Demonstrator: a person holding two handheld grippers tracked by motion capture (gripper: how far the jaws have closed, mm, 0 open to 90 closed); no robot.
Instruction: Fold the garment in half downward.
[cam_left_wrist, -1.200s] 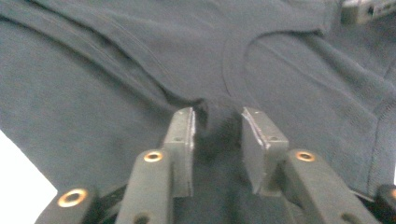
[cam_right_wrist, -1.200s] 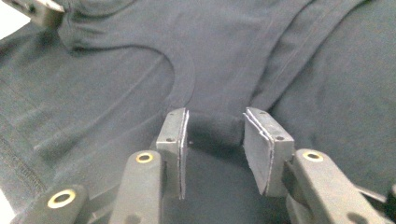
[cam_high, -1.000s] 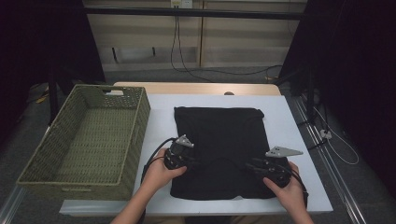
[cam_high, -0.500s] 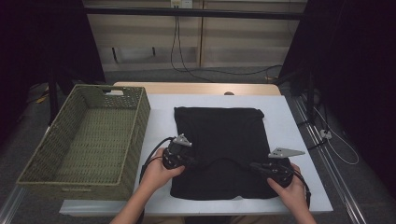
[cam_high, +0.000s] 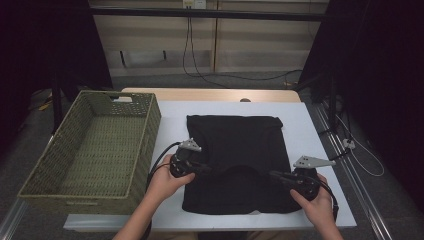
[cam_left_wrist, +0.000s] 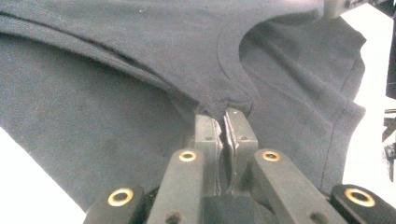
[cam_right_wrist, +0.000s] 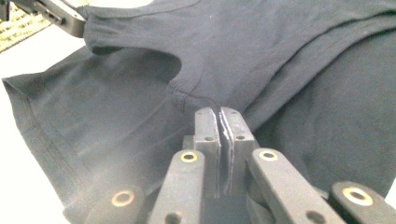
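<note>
A black T-shirt (cam_high: 235, 140) lies flat on the white table (cam_high: 310, 130), its neckline toward the near edge. My left gripper (cam_high: 204, 170) is at the shirt's left side by the collar. In the left gripper view it (cam_left_wrist: 225, 114) is shut on a pinch of the T-shirt (cam_left_wrist: 116, 70) at the neckline seam. My right gripper (cam_high: 274, 176) is at the right side of the collar. In the right gripper view it (cam_right_wrist: 219, 112) is shut on the T-shirt (cam_right_wrist: 303, 70) beside the neck opening. The cloth between the two grips rises in a low arch.
A large woven basket (cam_high: 150, 125) stands on the table's left part, close to the shirt's left edge. Cables hang behind the table and dark frame posts stand at the right. Bare white table lies to the right of the shirt.
Both hands have kept nearly still. The right gripper has edged slightly to the right, and the collar edge between the grippers now stands up a little.
</note>
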